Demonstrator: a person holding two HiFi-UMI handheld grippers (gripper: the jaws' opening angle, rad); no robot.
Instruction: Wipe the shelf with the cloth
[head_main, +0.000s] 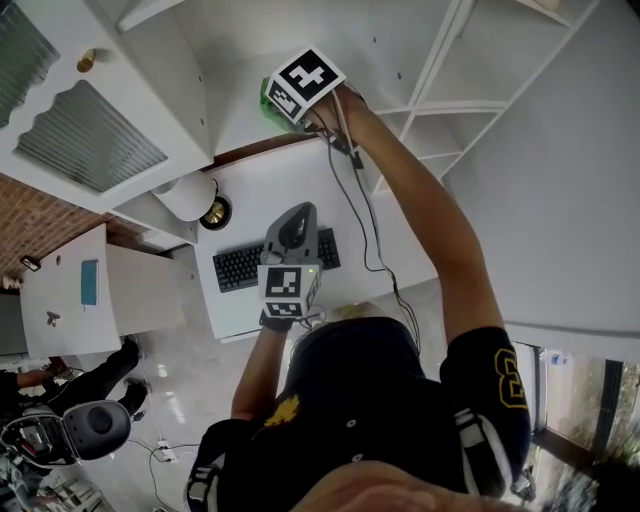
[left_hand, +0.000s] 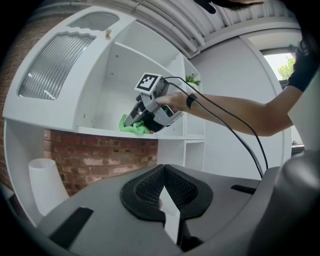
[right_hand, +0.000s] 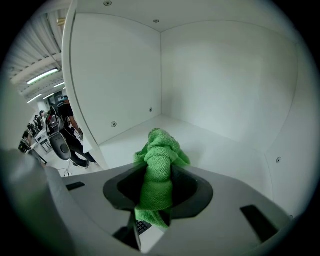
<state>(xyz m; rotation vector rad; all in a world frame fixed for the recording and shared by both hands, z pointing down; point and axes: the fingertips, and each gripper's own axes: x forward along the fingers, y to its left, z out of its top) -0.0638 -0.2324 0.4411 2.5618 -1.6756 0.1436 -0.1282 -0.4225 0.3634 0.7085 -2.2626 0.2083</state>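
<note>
The right gripper (right_hand: 159, 182) has its jaws clamped on a bunched green cloth (right_hand: 160, 150), whose free end appears to rest on the white shelf (right_hand: 225, 145). The left gripper (left_hand: 163, 186) hangs lower, jaws pressed together on nothing. With so little cloth protruding, the hard jaw tips could scrape the shelf, or dragging could tug the wad loose.

Grey left tool (left_hand: 163, 172), right tool (right_hand: 157, 185) (marker cubes (head_main: 305, 85)), black cable (head_main: 365, 215), black shirt (head_main: 370, 400).

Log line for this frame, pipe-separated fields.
right claw: shut on green cloth, on shelf | left claw: shut, empty, below shelf | phase: wiping
</note>
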